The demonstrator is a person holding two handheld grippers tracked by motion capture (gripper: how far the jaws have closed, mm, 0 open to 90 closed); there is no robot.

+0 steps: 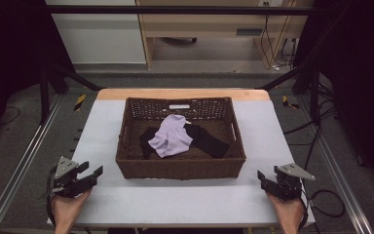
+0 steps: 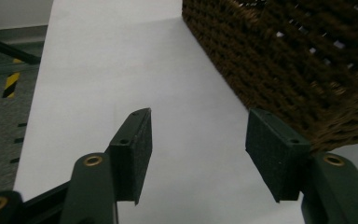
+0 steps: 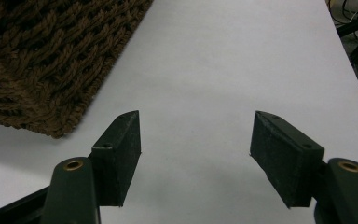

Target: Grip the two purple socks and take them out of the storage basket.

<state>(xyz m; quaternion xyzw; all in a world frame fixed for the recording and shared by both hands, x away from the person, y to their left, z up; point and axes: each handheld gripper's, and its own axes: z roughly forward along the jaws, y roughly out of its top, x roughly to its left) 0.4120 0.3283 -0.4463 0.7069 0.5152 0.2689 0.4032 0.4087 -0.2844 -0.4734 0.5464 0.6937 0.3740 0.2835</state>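
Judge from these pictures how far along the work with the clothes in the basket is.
Done: nothing visibly. The lilac cloth lies crumpled over the black garment inside the brown woven basket. In hand: nothing; the left gripper and right gripper hang open over the white tabletop, one each side of the basket. Left: likely all handling of both clothes.

The lilac cloth hides the black garment's middle.
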